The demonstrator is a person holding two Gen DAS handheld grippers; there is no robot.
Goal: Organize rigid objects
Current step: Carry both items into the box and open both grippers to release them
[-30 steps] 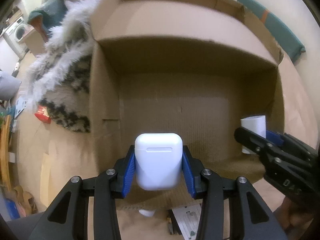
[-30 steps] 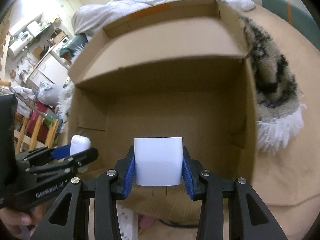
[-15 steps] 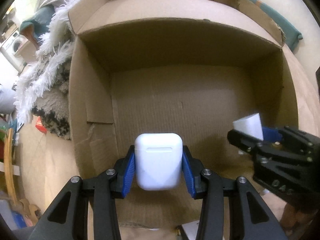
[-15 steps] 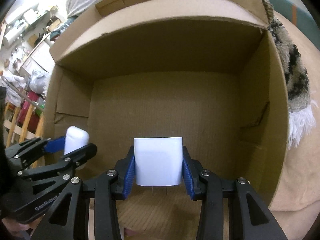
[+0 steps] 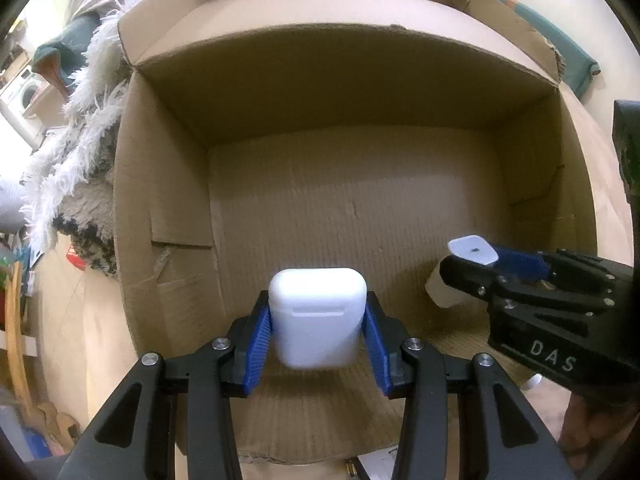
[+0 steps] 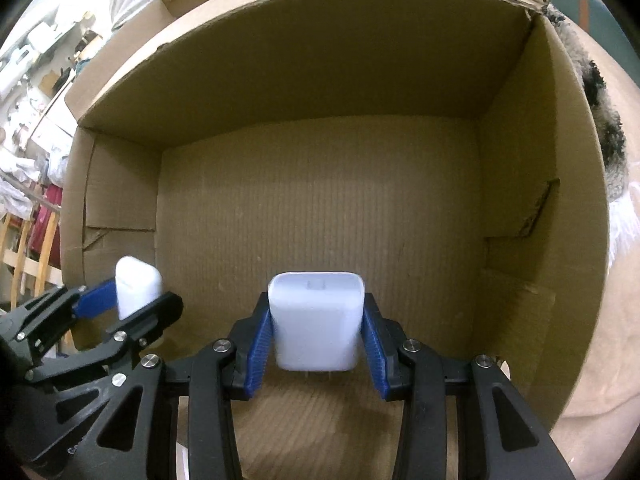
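Observation:
My left gripper (image 5: 318, 332) is shut on a white earbud case (image 5: 317, 316) and holds it inside an open cardboard box (image 5: 160, 200), low over the box floor. My right gripper (image 6: 316, 334) is shut on a white charger block (image 6: 315, 320), also inside the box (image 6: 520, 160), to the right of the left one. The right gripper with its block (image 5: 473, 249) shows at the right of the left wrist view. The left gripper with its case (image 6: 136, 286) shows at the left of the right wrist view.
A shaggy white and black rug (image 5: 76, 168) lies against the box's left outer wall. A teal cushion (image 5: 560, 44) lies behind the box. Small items (image 5: 372, 466) lie on the floor by the box's near edge. Wooden furniture (image 6: 24, 248) stands far left.
Both grippers have moved forward and down into the box with their objects still held. The box now fills both views.

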